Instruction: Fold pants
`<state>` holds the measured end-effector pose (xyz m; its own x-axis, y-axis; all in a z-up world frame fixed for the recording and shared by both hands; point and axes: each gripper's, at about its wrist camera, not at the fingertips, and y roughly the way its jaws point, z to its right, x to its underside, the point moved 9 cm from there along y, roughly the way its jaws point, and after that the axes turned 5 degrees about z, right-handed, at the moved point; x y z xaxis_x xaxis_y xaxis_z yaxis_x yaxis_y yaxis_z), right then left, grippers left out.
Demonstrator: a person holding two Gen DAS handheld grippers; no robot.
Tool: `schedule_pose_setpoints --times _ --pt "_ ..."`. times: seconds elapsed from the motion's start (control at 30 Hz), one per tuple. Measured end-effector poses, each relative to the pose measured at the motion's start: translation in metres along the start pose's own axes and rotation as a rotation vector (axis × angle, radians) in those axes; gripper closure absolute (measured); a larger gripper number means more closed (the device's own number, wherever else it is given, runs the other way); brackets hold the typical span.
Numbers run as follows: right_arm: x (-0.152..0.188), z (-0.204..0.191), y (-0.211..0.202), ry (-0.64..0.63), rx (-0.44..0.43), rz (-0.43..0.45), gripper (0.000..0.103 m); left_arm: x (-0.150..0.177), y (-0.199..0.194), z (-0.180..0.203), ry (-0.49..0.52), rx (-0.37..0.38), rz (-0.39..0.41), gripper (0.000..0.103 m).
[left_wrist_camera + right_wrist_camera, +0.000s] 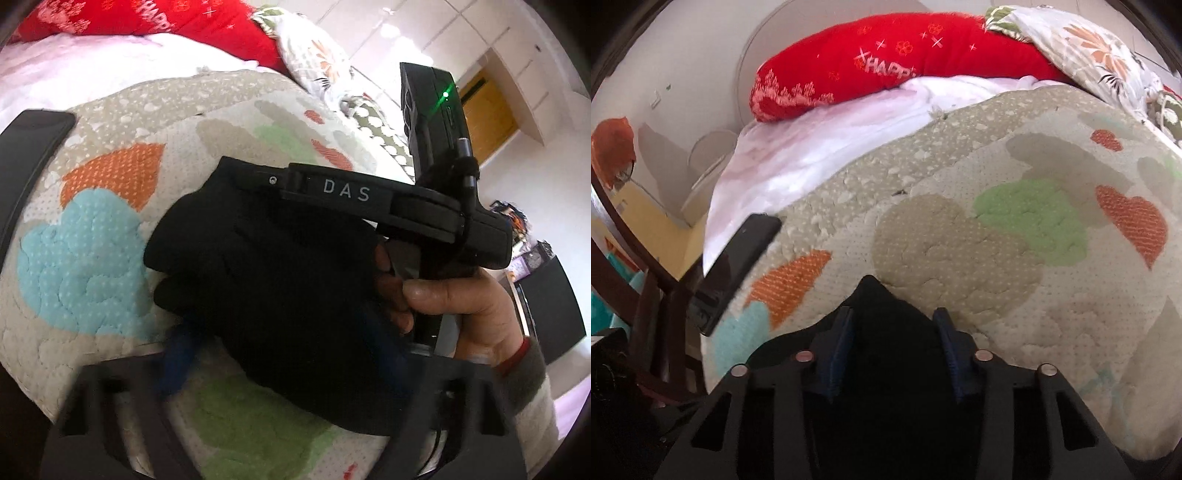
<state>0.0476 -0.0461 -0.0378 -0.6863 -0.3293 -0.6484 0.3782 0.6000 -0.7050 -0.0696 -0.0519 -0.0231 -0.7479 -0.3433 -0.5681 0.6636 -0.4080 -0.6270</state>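
Observation:
The black pants lie bunched on a quilted bedspread with coloured hearts. In the left wrist view my left gripper sits low in the frame. Its blue left pad presses the cloth's edge, and the other pad is hidden under the fabric. My right gripper, held by a person's hand, reaches in from the right and bites the bundle's top edge. In the right wrist view my right gripper has black cloth packed between both blue pads.
A flat black slab lies on the bedspread's left part, near the bed's edge. A red pillow, a floral pillow and a white sheet lie at the far end. Dark wooden furniture stands beside the bed.

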Motion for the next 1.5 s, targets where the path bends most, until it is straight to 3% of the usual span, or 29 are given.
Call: schedule_pose_setpoints --times 0.03,0.07,0.3,0.43,0.53,0.6,0.7,0.73,0.77,0.8,0.87,1.0,1.13,1.37,1.43,1.47,1.5 --pt "-0.003 0.000 -0.008 0.005 -0.007 0.017 0.072 0.000 -0.002 0.004 0.019 -0.001 -0.006 0.067" --pt "-0.008 0.001 -0.023 0.016 -0.016 0.050 0.076 -0.002 -0.006 0.011 0.049 -0.006 0.005 0.075" --pt "-0.013 0.028 -0.163 0.102 -0.039 0.346 0.082 -0.009 -0.046 0.102 0.314 0.071 0.135 0.079" --pt "0.031 0.072 -0.235 0.205 0.049 0.446 0.082 0.018 -0.043 0.166 0.487 0.157 0.128 0.078" --pt "0.090 0.119 -0.266 0.335 0.191 0.431 0.091 0.059 -0.019 0.201 0.583 0.209 0.042 0.079" --pt "0.124 0.145 -0.275 0.414 0.264 0.404 0.086 0.093 0.006 0.215 0.643 0.234 -0.038 0.078" --pt "0.170 0.166 -0.285 0.521 0.330 0.363 0.082 0.129 0.035 0.221 0.726 0.206 -0.143 0.077" --pt "0.179 0.170 -0.289 0.543 0.331 0.367 0.077 0.133 0.034 0.224 0.762 0.193 -0.129 0.071" --pt "0.188 0.171 -0.295 0.563 0.329 0.374 0.063 0.134 0.026 0.230 0.795 0.209 -0.112 0.056" --pt "0.196 0.171 -0.301 0.585 0.327 0.385 0.046 0.133 0.020 0.234 0.799 0.254 -0.123 0.049" --pt "0.202 0.167 -0.307 0.627 0.284 0.415 0.035 0.128 0.000 0.240 0.785 0.329 -0.130 0.036" --pt "0.205 0.145 -0.301 0.615 0.216 0.410 0.032 0.104 -0.021 0.233 0.813 0.313 -0.066 0.032" --pt "0.206 0.126 -0.281 0.610 0.178 0.365 0.029 0.080 -0.004 0.209 0.790 0.225 -0.050 0.032" --pt "0.207 0.133 -0.246 0.658 0.182 0.328 0.022 0.055 0.033 0.168 0.683 0.072 -0.067 0.032" --pt "0.204 0.132 -0.241 0.634 0.197 0.342 0.029 0.054 0.042 0.156 0.639 0.056 -0.097 0.032" --pt "0.202 0.128 -0.238 0.622 0.169 0.345 0.057 0.057 0.046 0.150 0.606 0.065 -0.121 0.032" --pt "0.201 0.123 -0.235 0.625 0.135 0.345 0.075 0.059 0.048 0.147 0.583 0.068 -0.138 0.032"
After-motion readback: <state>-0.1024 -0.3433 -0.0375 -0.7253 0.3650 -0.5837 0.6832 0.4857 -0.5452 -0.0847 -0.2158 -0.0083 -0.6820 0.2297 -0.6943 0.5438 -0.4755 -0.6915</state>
